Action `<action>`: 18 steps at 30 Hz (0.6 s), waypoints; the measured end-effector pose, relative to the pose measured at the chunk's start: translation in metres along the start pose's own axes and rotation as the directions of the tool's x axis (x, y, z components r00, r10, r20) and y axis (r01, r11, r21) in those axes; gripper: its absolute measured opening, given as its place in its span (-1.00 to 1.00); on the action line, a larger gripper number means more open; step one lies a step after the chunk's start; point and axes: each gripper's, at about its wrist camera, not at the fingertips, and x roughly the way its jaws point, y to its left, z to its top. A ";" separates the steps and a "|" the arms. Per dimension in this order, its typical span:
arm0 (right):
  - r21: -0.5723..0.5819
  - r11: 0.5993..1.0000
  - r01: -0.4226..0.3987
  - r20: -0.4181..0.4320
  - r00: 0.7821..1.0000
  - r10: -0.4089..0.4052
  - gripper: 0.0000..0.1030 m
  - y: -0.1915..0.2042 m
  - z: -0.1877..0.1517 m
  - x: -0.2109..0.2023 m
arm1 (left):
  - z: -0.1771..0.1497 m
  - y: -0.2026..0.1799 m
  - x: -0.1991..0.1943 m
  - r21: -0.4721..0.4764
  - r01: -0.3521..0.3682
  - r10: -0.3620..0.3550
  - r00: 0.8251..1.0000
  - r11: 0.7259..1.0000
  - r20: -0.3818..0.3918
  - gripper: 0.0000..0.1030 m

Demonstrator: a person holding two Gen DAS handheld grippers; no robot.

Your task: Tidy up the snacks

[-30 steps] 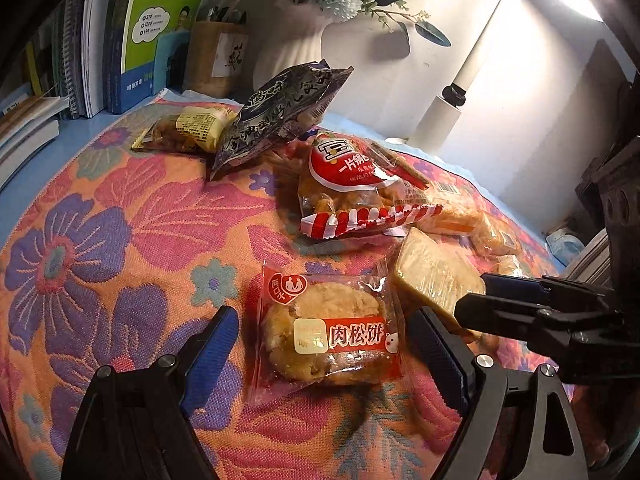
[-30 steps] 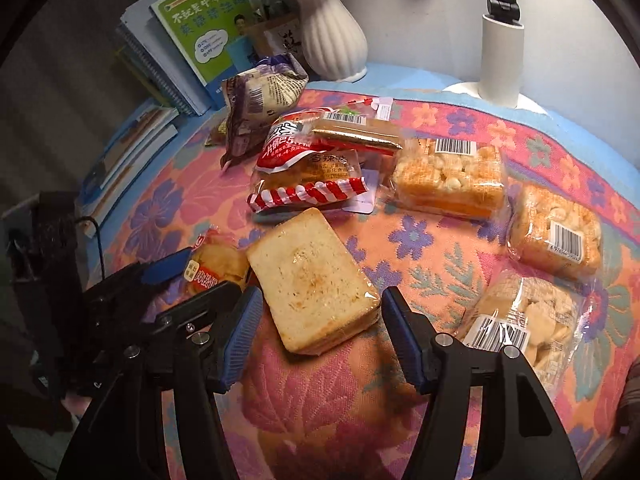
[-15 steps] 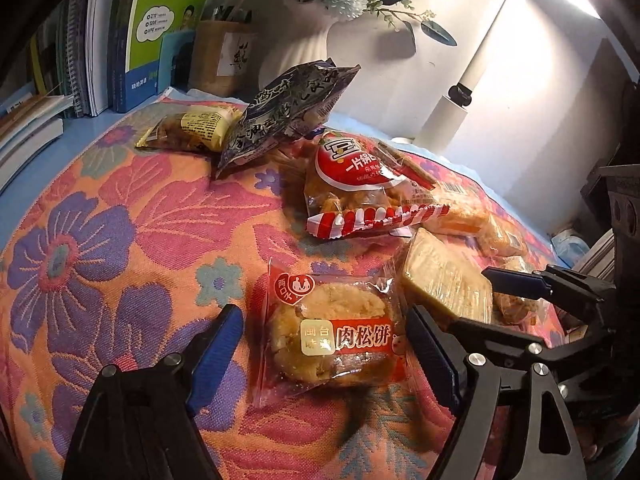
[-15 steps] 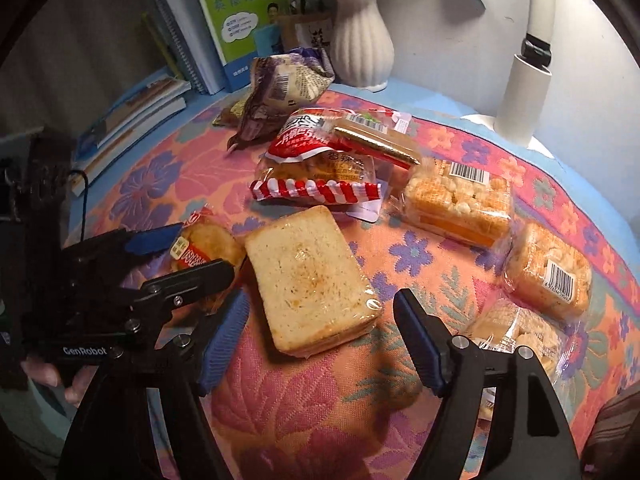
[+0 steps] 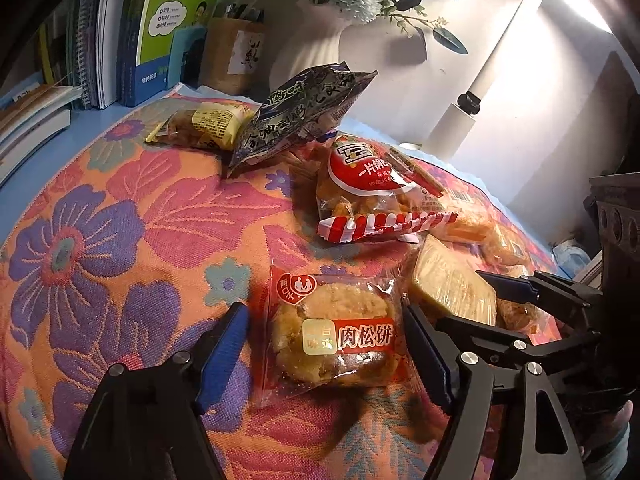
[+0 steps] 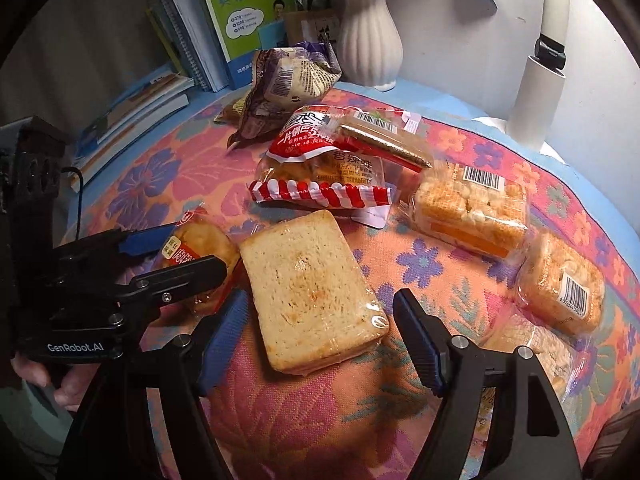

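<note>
Orange-and-pink flowered cloth (image 5: 120, 216) fills both my views, snacks scattered all over it. My left gripper (image 5: 324, 344) straddles the meat-floss cake (image 5: 332, 336) in its red-and-clear wrapper; the jaws have just been closing in, yet blue pads still stand off either side of the pack, nothing squeezed. My right gripper (image 6: 320, 332) sits over the wrapped toast slice (image 6: 312, 288), jaws wide after having just been opening, the near corner of the toast between them, pads clear of it as far as I can see. Cake and toast lie just beside each other, the cake to the toast's left in the right view, my left gripper's fingers reaching around it there (image 6: 176, 264). Behind them, the red-striped chip bag (image 6: 320, 168) lies across the middle, with a crumpled purple-grey bag (image 5: 300, 112) propped behind it and a small yellow-labelled pack (image 5: 204, 128) further left. To the right of the toast, a crumb-topped cake pack (image 6: 472, 208) with a barcode, then a second one (image 6: 560, 284) near the cloth's edge, and a third clear pack (image 6: 532, 356) partly hidden by my right finger. At the back stand a white ribbed vase (image 6: 368, 32), books (image 6: 248, 12), and a white lamp post (image 6: 540, 96).
</note>
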 end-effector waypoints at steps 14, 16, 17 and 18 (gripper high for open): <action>-0.055 0.998 0.025 -0.009 1.000 -0.026 0.44 0.002 -0.005 0.000 | -0.001 -0.004 0.000 0.016 -0.009 0.009 1.000 1.000 0.000 0.48; -0.077 0.996 0.049 -0.011 0.999 -0.050 0.44 0.003 -0.007 0.000 | -0.001 -0.003 0.000 0.016 -0.004 0.004 1.000 1.000 0.000 0.51; -0.087 0.994 0.064 -0.015 0.998 -0.065 0.44 0.004 -0.008 0.002 | -0.001 -0.003 0.000 0.015 0.002 -0.002 1.000 1.000 -0.001 0.53; -0.095 0.993 0.073 -0.021 0.997 -0.075 0.43 0.005 -0.008 0.004 | -0.001 -0.003 0.000 0.014 0.006 -0.006 1.000 1.000 -0.001 0.54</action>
